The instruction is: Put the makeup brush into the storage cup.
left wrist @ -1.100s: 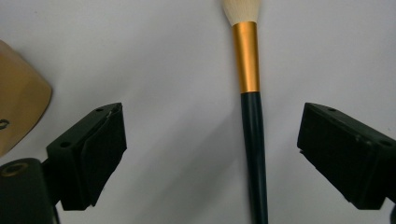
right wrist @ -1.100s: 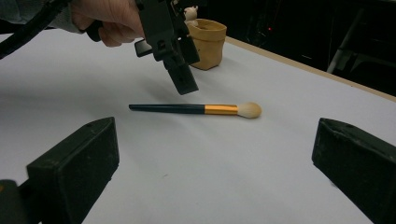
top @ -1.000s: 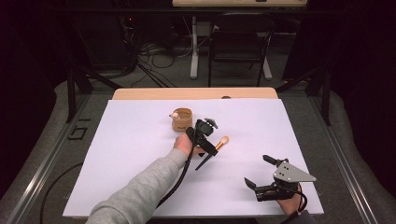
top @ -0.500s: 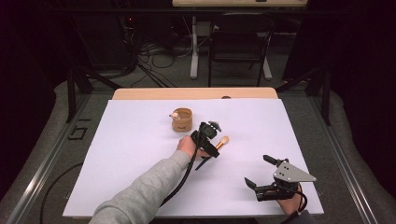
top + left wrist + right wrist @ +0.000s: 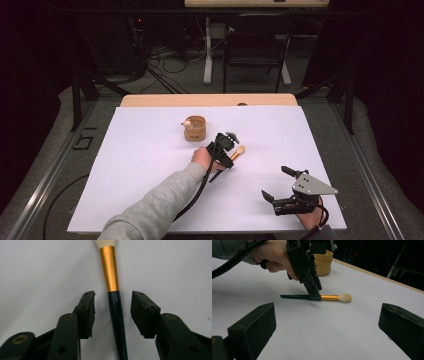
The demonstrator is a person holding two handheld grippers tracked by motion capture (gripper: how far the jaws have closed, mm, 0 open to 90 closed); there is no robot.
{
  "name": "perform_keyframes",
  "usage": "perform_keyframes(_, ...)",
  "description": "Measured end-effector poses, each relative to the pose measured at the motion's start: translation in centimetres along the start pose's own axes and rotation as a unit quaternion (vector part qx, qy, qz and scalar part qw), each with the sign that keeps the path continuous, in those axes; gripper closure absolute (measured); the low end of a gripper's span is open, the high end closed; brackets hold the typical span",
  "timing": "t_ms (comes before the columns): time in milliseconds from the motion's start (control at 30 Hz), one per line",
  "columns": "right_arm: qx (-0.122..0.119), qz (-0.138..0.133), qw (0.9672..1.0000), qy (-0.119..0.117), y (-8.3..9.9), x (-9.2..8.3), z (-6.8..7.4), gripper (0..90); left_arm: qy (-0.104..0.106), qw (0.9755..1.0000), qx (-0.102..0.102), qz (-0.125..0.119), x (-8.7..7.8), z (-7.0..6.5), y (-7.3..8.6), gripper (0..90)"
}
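A makeup brush (image 5: 238, 152) with a dark handle, gold ferrule (image 5: 109, 270) and pale bristle head lies flat on the white table sheet (image 5: 150, 150). My left gripper (image 5: 228, 159) points down over it and straddles the dark handle (image 5: 116, 315). Its jaws have just been closing, and a gap remains on each side of the handle, so the pads do not press on it. In the right gripper view the left gripper (image 5: 314, 293) stands on the brush (image 5: 332, 297) beside the ferrule. My right gripper (image 5: 275, 182) rests open near the front right edge with nothing in it.
A tan round holder (image 5: 195, 128) stands behind the brush, with a small pale object at its rim; it also appears as the holder (image 5: 323, 262) behind the left hand. The table's wooden far edge (image 5: 210, 100) borders dark floor with a chair (image 5: 255, 45) and cables.
The left gripper has sunk slightly onto the brush and its jaws have narrowed around the handle. The right gripper has not moved.
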State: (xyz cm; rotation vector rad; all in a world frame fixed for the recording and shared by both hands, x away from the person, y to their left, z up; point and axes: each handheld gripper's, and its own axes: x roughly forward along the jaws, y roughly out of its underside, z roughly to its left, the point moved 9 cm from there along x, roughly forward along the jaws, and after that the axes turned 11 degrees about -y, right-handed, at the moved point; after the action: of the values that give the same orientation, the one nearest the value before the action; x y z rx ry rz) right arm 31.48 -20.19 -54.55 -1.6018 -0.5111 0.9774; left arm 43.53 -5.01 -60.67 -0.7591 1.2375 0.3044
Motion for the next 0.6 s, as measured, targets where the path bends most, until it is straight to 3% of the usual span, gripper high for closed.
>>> perform_keyframes(200, 0.000, 0.002, 1.0000, 0.002, 0.05, 0.02, -0.01, 3.2, 0.002, 1.0000, -0.002, 0.005, 0.46, -0.04, 0.17, 65.2)
perform_keyframes(467, -0.001, 0.008, 1.0000, -0.001, 0.17, 0.14, 0.01, 3.4, -0.015, 0.9997, 0.016, 0.015, 0.73, -0.17, 0.05, 69.7)
perform_keyframes(600, -0.001, 0.004, 1.0000, 0.000, 0.10, 0.11, 0.08, 3.4, -0.022, 0.9994, 0.023, 0.014, 0.71, -0.47, -0.03, 76.6)
